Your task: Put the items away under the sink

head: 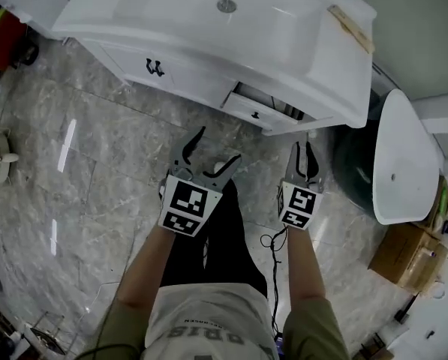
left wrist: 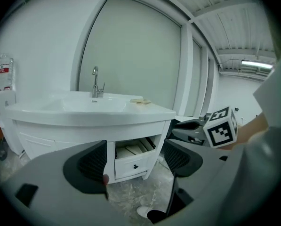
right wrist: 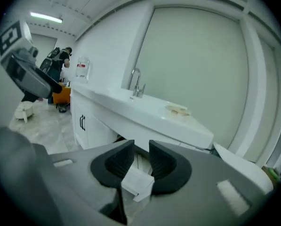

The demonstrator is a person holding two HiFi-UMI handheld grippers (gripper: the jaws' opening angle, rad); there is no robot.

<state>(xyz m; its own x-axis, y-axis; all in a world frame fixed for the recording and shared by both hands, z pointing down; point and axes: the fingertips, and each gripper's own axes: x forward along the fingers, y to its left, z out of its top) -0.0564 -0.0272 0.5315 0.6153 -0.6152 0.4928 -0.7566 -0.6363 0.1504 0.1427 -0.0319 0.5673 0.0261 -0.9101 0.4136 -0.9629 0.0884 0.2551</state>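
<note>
L gripper [head: 220, 142]: jaws spread wide, nothing btwn them. R gripper [right wrist: 141, 160]: jaws drawn nearly together, only a thin slit left, nothing pinched; the front of the small white drawer [right wrist: 138, 182] shows thru the slit. Both are held side by side above the grey marble-look floor [head: 96, 186], aimed at the white vanity sink unit [head: 171, 36]. The drawer sits under the unit's right end, pulled part-way out, w/ pale flat pieces inside. A tan flat item [head: 351, 27] lies on the countertop's right end, beside the basin, near the edge, well apart from both grippers. A chrome faucet [left wrist: 96, 81] stands at the basin's back.
</note>
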